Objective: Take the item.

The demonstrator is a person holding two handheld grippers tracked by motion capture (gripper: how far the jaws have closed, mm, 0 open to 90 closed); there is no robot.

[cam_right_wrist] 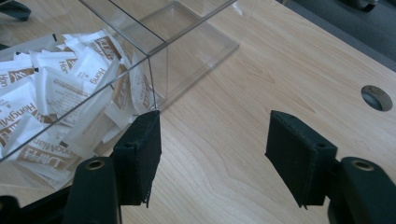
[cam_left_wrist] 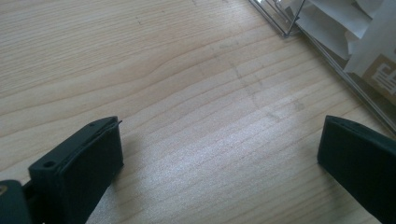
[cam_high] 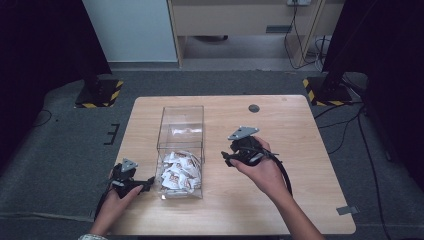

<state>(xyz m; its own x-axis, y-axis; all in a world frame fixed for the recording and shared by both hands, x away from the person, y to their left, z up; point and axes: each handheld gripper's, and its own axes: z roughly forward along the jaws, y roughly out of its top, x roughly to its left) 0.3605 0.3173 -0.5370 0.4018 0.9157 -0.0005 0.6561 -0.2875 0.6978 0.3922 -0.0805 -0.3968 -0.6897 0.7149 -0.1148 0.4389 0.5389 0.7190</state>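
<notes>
each hand holds a black two-jaw tool. the left gripper [cam_high: 148,183] and the right gripper [cam_high: 226,159] each carry a grey three-cornered plate on top, and a black cable trails back along each forearm. the jaws are flat black blocks on rounded arms with brass-coloured screws. a pale patterned cuff [cam_high: 91,236] shows at the left wrist.

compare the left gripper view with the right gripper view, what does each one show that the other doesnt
Left gripper view alone: the box's bottom corner edge up close, and faint scuffs on the wood. Right gripper view alone: the clear box's empty far end, printed lettering on the sachets, the round table hole and grey floor. Both share: open black jaws over bare wooden tabletop, holding nothing, with the sachet-filled clear box alongside.
</notes>
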